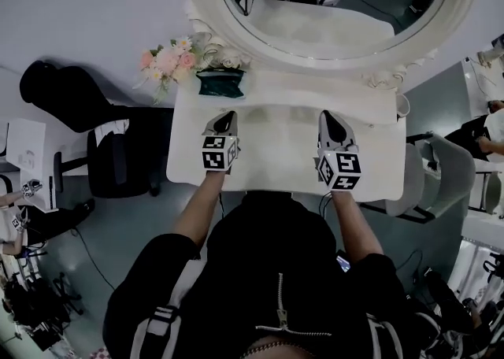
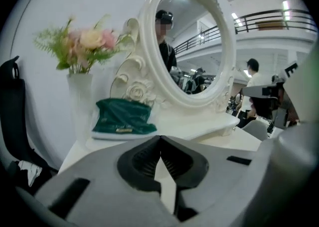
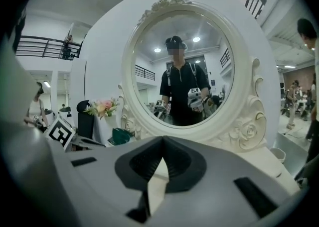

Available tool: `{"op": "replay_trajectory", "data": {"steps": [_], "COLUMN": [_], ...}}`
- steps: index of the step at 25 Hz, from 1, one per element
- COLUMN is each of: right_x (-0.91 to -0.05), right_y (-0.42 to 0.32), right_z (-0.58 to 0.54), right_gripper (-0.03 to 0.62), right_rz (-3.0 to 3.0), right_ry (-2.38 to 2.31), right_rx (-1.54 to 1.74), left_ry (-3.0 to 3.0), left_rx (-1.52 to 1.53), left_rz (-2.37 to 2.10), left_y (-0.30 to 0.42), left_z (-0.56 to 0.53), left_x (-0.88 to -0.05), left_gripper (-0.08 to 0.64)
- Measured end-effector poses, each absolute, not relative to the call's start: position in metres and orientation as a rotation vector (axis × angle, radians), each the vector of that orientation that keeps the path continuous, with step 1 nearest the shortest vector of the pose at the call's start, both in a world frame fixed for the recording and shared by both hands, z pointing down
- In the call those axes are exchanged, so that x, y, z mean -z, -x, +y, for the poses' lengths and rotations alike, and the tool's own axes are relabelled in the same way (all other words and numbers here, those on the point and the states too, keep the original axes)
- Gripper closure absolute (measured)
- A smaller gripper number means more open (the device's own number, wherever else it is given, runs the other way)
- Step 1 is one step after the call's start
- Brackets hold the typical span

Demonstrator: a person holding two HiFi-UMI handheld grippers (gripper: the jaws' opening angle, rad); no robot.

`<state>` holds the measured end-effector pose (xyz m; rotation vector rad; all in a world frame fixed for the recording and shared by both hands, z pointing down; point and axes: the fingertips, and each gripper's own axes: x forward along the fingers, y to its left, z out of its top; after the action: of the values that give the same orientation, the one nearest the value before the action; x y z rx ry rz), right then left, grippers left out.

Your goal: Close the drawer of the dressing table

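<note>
Head view: both forearms are stretched forward over the white dressing table (image 1: 276,149), which stands straight ahead of the person beneath an oval mirror (image 1: 354,3). The left gripper (image 1: 229,116) and the right gripper (image 1: 326,116) are held side by side over the smooth top and pointed toward the mirror. The table's front edge is seen as one straight line, and the drawer itself cannot be made out from above. A green pouch (image 1: 220,82) and pink flowers (image 1: 169,58) are placed at the back left corner.

Left gripper view: the grey jaws, lined with ribbed black pads, are clenched tip to tip with nothing gripped. The soft, crumpled pouch is seen lying beside a white vase (image 2: 79,101), before the glossy carved frame.

Right gripper view: the jaws are likewise pressed together and empty, aimed at the mirror, whose frame is moulded with roses (image 3: 246,131).
</note>
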<state>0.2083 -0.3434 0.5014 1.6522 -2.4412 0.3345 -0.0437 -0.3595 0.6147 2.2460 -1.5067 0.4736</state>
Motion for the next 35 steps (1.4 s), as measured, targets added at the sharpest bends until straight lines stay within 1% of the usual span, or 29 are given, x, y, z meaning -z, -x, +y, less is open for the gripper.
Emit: {"op": "replay_trajectory", "data": {"steps": [7,12,35], "right_x": [-0.49,-0.484,-0.484], "right_y": [-0.201,-0.205,-0.207], "right_z": [-0.349,-0.355,-0.356], "right_gripper": [0.592,0.592,0.595], "right_rz": [-2.49,-2.499,-2.477], "right_ry": [-1.637,-1.655,-1.662], "right_rx": [-0.289,-0.259,-0.25], "left_ry": [-2.519,-2.636,-2.617], "left_rx": [-0.354,-0.283,-0.277], "left_rz": [-1.522,-1.514,-1.483], "left_y": [-0.003,-0.024,-0.023], "left_z": [-0.371,-0.374,-0.376], "left_x": [-0.521,-0.481,-0.495], "left_gripper": [0.555,0.555,0.555]}}
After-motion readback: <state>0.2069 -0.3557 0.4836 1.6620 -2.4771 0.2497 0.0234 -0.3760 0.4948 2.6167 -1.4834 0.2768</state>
